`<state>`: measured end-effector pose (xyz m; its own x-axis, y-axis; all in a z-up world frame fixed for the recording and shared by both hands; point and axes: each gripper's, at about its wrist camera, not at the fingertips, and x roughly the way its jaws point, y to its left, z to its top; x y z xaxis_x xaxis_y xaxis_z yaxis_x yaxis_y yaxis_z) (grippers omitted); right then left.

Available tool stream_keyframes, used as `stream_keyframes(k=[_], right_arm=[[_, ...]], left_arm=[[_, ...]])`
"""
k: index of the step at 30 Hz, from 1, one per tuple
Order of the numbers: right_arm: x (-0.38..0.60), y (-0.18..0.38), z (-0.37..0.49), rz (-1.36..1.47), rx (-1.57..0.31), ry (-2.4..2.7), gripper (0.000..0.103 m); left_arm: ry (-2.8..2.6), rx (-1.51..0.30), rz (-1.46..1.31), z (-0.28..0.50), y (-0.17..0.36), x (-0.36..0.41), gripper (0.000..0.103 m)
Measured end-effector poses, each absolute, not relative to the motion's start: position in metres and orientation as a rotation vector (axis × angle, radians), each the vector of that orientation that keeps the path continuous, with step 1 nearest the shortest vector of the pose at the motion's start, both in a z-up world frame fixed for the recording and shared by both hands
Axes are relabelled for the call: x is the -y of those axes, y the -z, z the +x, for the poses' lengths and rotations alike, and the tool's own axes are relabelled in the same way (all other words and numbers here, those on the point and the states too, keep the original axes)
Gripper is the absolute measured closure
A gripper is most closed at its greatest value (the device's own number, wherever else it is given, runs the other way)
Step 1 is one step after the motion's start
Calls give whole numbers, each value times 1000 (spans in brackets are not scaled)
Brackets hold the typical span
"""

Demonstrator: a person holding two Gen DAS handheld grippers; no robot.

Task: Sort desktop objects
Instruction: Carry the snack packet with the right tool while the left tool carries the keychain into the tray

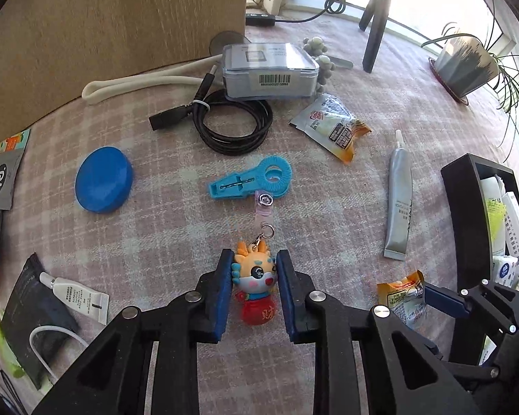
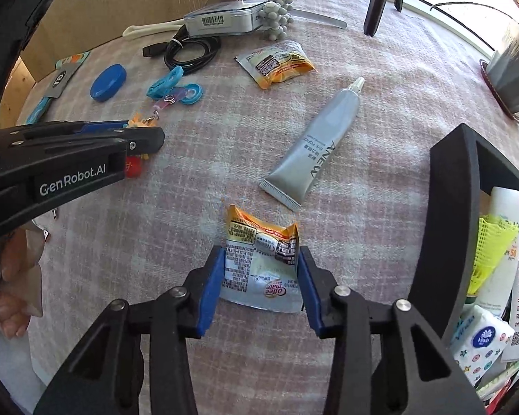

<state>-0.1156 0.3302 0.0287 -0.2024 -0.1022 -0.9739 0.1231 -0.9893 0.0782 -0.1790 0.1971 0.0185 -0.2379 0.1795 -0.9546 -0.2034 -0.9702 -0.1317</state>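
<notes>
while my left gripper (image 1: 254, 288) brackets the dragon keychain (image 1: 257, 285), my right gripper (image 2: 259, 285) narrowly straddles the creamer sachet (image 2: 261, 269), organizer box (image 2: 446, 228) to its right.

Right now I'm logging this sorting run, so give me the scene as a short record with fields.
surface: pink plaid cloth
left gripper: jaws around the dragon keychain, pads at its sides
right gripper: jaws around a coffee creamer sachet
second sachet: loose, farther back
grey tube: lying flat, untouched
black organizer: at right, already holding items
</notes>
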Motion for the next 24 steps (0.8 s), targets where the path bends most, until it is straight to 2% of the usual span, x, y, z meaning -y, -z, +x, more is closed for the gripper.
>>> stream_keyframes(k=[4, 12, 24], right_arm=[[-349, -36, -109, 1874, 84, 2322, 63], [-401, -78, -94, 1795, 152, 2385, 63], [-461, -114, -61, 1762, 288, 2549, 63]], left_arm=[[-2299, -22, -1740, -165, -31, -203, 80], [-2281, -34, -1637, -149, -68, -219, 80], [-2172, -85, -1500, -116, -117, -301, 80]])
